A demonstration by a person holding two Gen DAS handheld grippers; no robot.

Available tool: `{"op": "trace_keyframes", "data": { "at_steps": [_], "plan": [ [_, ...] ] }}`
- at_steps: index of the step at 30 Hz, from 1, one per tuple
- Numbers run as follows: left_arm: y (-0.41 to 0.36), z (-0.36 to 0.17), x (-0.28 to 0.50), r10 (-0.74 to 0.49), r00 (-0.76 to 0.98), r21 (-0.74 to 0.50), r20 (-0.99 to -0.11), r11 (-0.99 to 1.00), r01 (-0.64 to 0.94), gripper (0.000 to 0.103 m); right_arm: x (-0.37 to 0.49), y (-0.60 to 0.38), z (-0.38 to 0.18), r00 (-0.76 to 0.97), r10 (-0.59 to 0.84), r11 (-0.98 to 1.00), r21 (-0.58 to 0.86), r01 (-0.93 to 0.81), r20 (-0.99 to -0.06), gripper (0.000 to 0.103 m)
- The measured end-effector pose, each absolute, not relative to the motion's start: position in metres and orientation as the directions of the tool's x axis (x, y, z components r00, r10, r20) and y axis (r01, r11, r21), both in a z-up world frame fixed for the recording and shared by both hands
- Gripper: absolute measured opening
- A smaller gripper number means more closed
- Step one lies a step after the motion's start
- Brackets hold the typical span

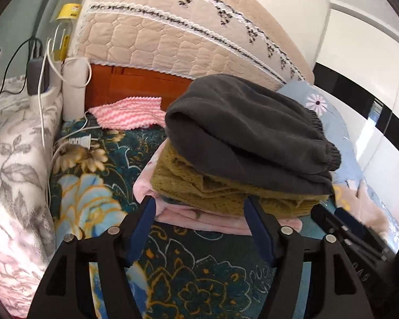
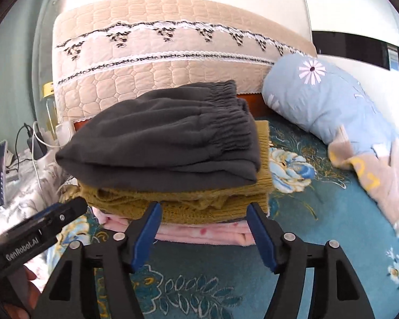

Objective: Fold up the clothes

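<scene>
Left tongs (image 1: 199, 202), right tongs (image 2: 203, 208) wide, empty; folded stack (image 2: 173, 159) on bedspread (image 2: 319, 239).

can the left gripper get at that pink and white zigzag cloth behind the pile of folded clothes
Probably not directly. The left gripper, open, faces the folded stack; the pink zigzag cloth lies beyond and left. The teal blanket beside the stack looks passable.

A matt, fleecy cloth is seen in the dark grey trousers (image 2: 162, 138). The olive sweater (image 2: 188, 204) is coarsely knitted, the pink garment (image 2: 199, 235) plush. The quilted headboard cover (image 1: 173, 34) is stitched cloth over glossy red-brown wood (image 1: 130, 85). Matt black plastic frames and blue pads (image 2: 149, 236) are shown.
</scene>
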State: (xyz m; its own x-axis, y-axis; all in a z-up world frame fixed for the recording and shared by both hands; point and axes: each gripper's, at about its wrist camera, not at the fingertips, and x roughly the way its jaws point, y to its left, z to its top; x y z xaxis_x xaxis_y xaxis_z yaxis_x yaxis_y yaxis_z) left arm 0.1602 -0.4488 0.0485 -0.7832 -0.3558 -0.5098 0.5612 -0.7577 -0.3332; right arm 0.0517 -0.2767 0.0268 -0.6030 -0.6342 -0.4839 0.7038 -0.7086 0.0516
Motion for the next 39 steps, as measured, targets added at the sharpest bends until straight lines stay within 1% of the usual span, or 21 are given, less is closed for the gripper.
{"op": "trace_keyframes", "data": {
  "at_steps": [3,5,6,9,11,13,15,23,28,34,39],
  "plan": [
    [-0.449,0.044,0.158,-0.352,-0.776,-0.339,-0.524,-0.750,0.569,0.075,0.042,-0.276,0.012,-0.604,-0.632,-0.731,0.115,0.673,-0.485,0.071],
    [-0.445,0.042,0.154,-0.357,-0.767,-0.313,-0.533,-0.759,0.571,0.076,0.035,-0.272,0.002,-0.604,-0.632,-0.746,0.173,0.643,-0.485,0.071],
    [-0.444,0.042,0.153,-0.360,-0.764,-0.304,-0.536,-0.762,0.572,0.076,0.034,-0.271,-0.002,-0.605,-0.634,-0.745,0.172,0.644,-0.482,0.071],
    [-0.441,0.038,0.149,-0.362,-0.755,-0.292,-0.546,-0.763,0.577,0.077,0.035,-0.269,-0.006,-0.602,-0.639,-0.735,0.150,0.661,-0.479,0.074],
    [-0.437,0.036,0.146,-0.365,-0.746,-0.276,-0.557,-0.766,0.580,0.077,0.033,-0.260,-0.009,-0.603,-0.655,-0.733,0.190,0.653,-0.456,0.076],
    [-0.433,0.038,0.145,-0.375,-0.741,-0.255,-0.557,-0.773,0.582,0.077,0.032,-0.253,-0.009,-0.611,-0.662,-0.734,0.209,0.646,-0.434,0.083],
    [-0.430,0.039,0.146,-0.389,-0.738,-0.239,-0.551,-0.774,0.586,0.077,0.032,-0.248,-0.009,-0.622,-0.662,-0.738,0.217,0.639,-0.418,0.084],
    [-0.429,0.038,0.148,-0.403,-0.726,-0.229,-0.557,-0.766,0.601,0.077,0.028,-0.246,-0.011,-0.624,-0.644,-0.754,0.228,0.616,-0.442,0.085],
    [-0.423,0.038,0.144,-0.406,-0.723,-0.201,-0.559,-0.780,0.593,0.077,0.027,-0.246,-0.013,-0.615,-0.652,-0.747,0.236,0.622,-0.443,0.085],
    [-0.415,0.038,0.141,-0.409,-0.719,-0.176,-0.563,-0.790,0.587,0.077,0.031,-0.245,-0.010,-0.602,-0.681,-0.724,0.258,0.640,-0.417,0.085],
    [-0.414,0.036,0.139,-0.410,-0.710,-0.165,-0.572,-0.791,0.590,0.077,0.038,-0.245,-0.004,-0.614,-0.693,-0.713,0.238,0.659,-0.378,0.085]
  ]
}}
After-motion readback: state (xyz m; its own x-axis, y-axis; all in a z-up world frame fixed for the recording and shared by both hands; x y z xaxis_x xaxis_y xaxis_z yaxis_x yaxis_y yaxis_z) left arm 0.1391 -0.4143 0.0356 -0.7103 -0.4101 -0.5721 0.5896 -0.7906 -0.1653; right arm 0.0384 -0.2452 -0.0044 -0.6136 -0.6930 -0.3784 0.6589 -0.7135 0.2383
